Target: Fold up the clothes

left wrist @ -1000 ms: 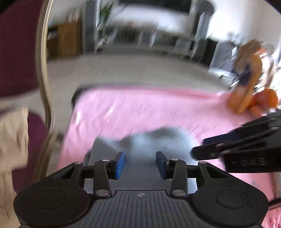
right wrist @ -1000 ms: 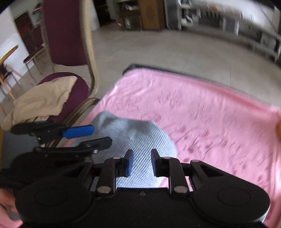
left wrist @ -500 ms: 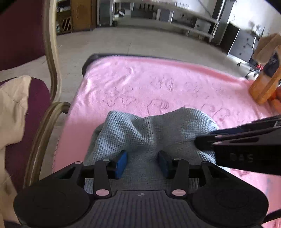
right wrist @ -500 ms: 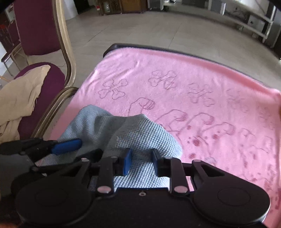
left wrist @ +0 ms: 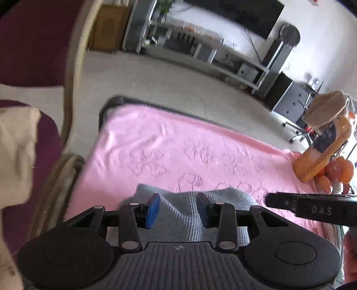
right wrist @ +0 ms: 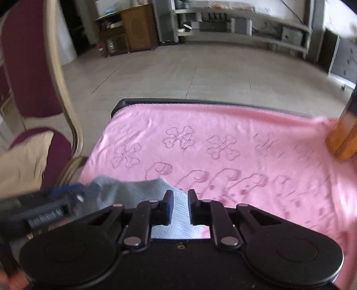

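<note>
Lying beneath both open tongs (pink towel (left wrist: pixel 169 142) underneath): grey cloth (left wrist: pixel 178 212).

This is a living room in a home. There is a big TV (left wrist: pixel 234 13), a long TV shelf (left wrist: pixel 200 51), a tiled floor (right wrist: pixel 200 73) and a purple chair (right wrist: pixel 29 67).

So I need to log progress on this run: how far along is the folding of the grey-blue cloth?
Early to midway, I'd judge. Done: the grey-blue waffle cloth lies bunched at the near edge of the pink towel, apparently doubled over. In hand: the left gripper and right gripper both sit open over it, gripping nothing. Left: flattening and squaring it. The beige garment on the chair lies unfolded.
</note>
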Available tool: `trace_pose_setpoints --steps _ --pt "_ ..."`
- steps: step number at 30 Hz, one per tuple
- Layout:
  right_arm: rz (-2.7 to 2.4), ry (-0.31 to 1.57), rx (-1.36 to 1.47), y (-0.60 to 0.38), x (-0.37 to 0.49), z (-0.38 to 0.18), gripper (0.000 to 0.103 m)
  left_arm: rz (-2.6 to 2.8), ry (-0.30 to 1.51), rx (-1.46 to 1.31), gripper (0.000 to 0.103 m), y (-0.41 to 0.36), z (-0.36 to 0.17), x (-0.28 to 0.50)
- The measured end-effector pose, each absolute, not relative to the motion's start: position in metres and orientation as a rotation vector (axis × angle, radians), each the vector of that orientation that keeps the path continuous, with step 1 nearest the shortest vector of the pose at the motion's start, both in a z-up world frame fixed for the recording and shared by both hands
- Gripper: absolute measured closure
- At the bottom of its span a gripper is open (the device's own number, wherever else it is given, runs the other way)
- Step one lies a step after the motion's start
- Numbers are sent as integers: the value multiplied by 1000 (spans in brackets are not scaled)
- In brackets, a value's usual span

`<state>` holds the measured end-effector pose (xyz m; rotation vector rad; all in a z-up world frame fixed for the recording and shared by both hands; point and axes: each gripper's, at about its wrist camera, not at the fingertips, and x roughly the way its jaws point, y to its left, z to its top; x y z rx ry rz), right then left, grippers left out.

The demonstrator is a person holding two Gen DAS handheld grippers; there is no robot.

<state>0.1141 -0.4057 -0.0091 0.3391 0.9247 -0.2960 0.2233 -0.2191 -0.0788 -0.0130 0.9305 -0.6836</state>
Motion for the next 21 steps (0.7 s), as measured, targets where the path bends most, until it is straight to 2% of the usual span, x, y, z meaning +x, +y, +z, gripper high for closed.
trace_pose_setpoints --steps 4,10,13,17,21 --pt "-334 980 371 -405 134 -43 89 -542 1066 43 55 -227 -113 239" --pt "-368 1022 148 -377 149 -56 88 -536 1063 36 55 -227 -108 239" --pt "-316 959 22 -372 129 -35 88 -559 989 53 66 -215 -85 214" --pt "-329 891 -114 -371 85 8 88 -590 881 83 66 -197 -52 176" --pt "-358 853 -50 -382 38 47 85 -612 793 89 63 -178 -27 141"
